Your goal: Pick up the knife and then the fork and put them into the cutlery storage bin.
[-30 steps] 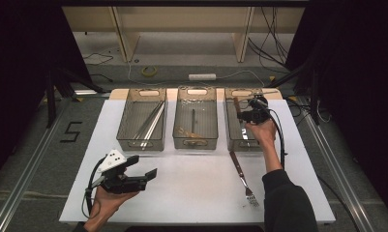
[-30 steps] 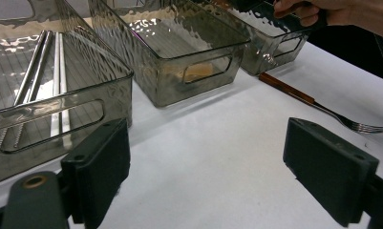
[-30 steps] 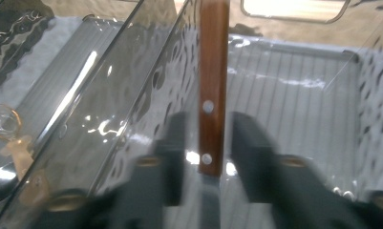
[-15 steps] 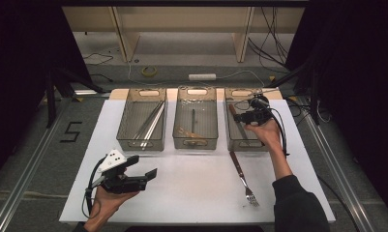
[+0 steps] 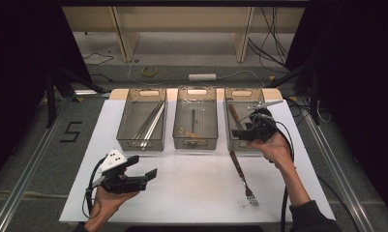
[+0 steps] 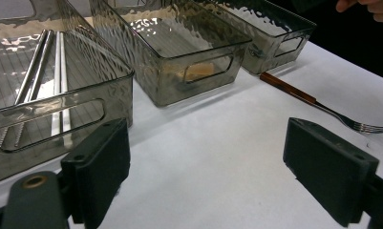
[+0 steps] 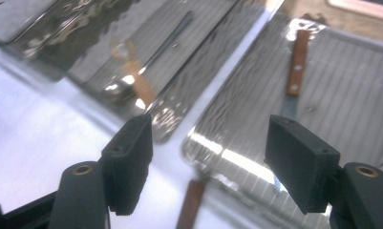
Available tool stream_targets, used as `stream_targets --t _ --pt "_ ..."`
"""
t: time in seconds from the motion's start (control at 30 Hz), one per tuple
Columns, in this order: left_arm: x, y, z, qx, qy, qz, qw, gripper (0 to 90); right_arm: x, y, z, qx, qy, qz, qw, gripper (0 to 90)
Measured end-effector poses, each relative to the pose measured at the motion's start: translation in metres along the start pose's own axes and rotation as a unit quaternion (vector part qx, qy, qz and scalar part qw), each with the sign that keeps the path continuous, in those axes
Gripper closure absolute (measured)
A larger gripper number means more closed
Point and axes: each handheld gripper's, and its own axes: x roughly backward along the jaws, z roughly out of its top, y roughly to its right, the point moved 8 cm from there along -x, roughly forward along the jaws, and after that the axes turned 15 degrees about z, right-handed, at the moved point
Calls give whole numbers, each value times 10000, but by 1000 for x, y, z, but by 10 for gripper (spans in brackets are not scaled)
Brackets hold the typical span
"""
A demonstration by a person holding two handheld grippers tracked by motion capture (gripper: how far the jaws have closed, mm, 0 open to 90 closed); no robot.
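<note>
Since a second ago the right gripper (image 5: pixel 246 131) has drawn back toward the near end of the right bin (image 5: pixel 230 140), its jaws just opening with nothing between them. Inside that bin lies a wooden-handled knife (image 5: pixel 233 115). Just outside the bin's near wall, a fork (image 5: pixel 243 176) rests on the white table (image 5: pixel 191 193). Well left, the left gripper (image 5: pixel 145 171) gapes empty.
</note>
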Motion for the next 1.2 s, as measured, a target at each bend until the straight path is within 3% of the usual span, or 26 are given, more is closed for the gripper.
stream_targets --t 0.2,0.3,0.63,1.0,1.2 --pt "0 0 0 5 1 5 10000 157 0 -12 -17 115 -85 52 9999 331" --pt "0 0 0 16 10 1 10000 158 0 -13 -21 61 -28 36 10000 324" --pt "1 0 1 10 34 -5 10000 158 -9 -17 -46 58 -424 74 9991 314" --pt "2 0 1 -16 33 -8 10000 157 -21 -17 -69 26 -1149 77 9933 315" --pt "2 0 1 9 32 -7 10000 157 -25 -16 -76 1 -1349 48 9908 330"
